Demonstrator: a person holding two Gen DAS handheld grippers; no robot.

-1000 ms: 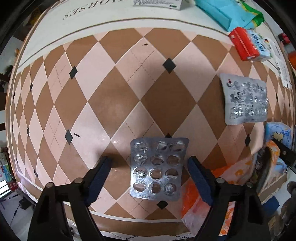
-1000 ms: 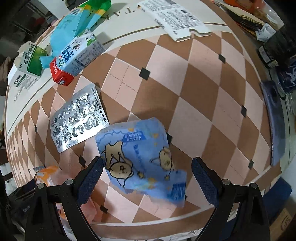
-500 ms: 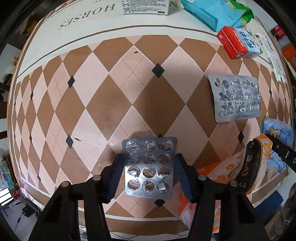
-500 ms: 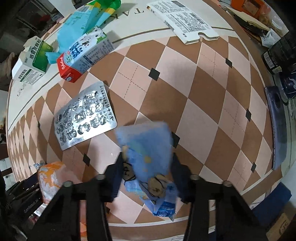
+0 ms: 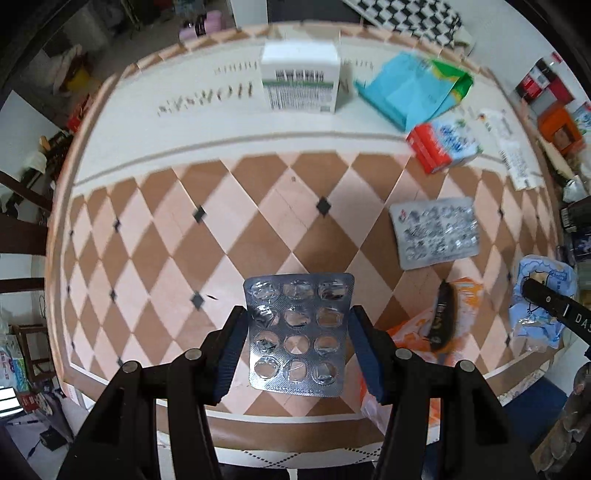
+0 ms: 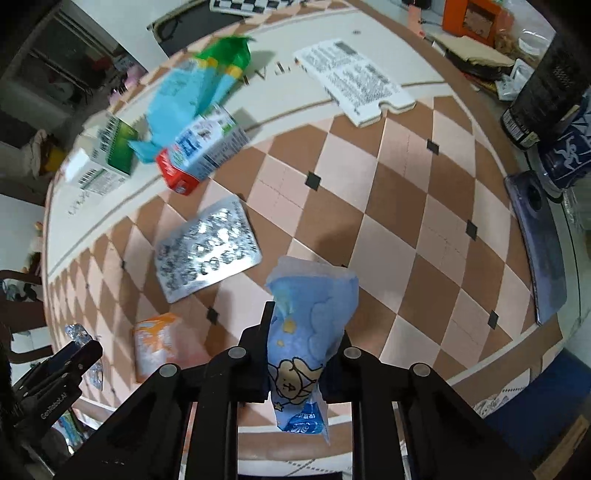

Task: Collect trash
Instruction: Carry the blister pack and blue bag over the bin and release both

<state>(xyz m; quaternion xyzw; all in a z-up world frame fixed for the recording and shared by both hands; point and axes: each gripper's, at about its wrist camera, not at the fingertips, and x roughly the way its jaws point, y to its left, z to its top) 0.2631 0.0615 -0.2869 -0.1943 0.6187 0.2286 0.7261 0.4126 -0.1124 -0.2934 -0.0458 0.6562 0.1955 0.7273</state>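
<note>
Above the table [image 5: 258, 122], the left gripper [image 5: 298, 341] clamps a blister [image 5: 298, 332] and the right gripper [image 6: 301, 349] pinches a wrapper [image 6: 306, 332]; another blister [image 6: 207, 254], cartons [image 6: 201, 151] and an orange bag [image 6: 155, 343] remain uncollected.

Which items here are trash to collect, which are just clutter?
Trash:
- blister pack in left gripper
- blue wrapper in right gripper
- foil blister sheet
- milk carton
- orange bag, likely the collection bag

Clutter:
- dark jar
- orange box

Silver blister pack [image 5: 299, 332], blue cartoon-print wrapper [image 6: 310, 332], brown-and-pink diamond-patterned table [image 5: 258, 229].
</note>
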